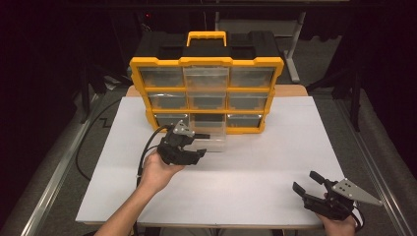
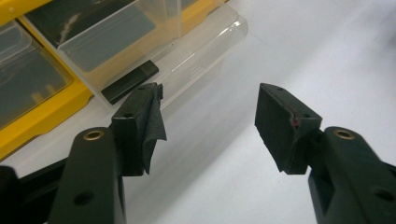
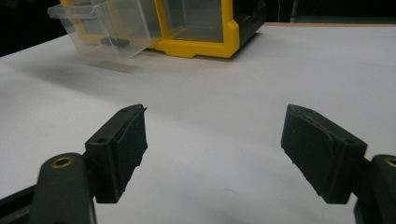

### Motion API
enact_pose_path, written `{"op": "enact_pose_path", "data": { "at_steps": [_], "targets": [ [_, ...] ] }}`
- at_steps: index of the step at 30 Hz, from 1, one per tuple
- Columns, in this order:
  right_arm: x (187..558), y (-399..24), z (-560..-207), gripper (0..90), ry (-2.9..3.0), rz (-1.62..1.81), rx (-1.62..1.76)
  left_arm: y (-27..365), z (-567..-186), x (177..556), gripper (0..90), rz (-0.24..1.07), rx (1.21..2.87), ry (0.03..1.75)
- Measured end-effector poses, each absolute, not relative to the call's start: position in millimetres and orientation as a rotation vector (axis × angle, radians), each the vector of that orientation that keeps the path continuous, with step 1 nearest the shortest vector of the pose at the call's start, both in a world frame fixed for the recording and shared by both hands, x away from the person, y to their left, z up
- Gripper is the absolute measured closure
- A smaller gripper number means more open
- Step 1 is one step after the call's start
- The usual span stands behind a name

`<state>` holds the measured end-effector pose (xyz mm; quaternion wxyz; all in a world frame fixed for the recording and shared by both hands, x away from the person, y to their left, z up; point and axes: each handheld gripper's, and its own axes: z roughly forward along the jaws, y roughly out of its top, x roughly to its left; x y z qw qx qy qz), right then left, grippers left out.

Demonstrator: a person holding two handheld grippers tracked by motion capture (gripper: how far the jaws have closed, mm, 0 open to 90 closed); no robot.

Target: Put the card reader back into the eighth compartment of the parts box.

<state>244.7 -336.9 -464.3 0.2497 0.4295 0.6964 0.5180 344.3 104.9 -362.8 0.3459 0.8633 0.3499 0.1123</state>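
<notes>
Now you are holding both grippers wide open and empty: left gripper [image 1: 195,144] mid-frame beside the pulled-out drawer [image 1: 212,139], right gripper [image 1: 305,182] lower right.

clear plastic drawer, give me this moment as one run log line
clear plastic drawer: pulled out of yellow organiser's bottom row, small black item inside | left gripper: open beside drawer, empty | right gripper: open, empty
</notes>
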Motion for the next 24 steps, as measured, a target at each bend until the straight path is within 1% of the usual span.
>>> {"op": "enact_pose_path", "data": {
  "at_steps": [24],
  "targets": [
    [245.1,-336.1,-464.7,22.6,1.898,1.409,1.169,124.8,-376.5,328.2,40.7,0.304,2.211,0.931]
  ]
}}
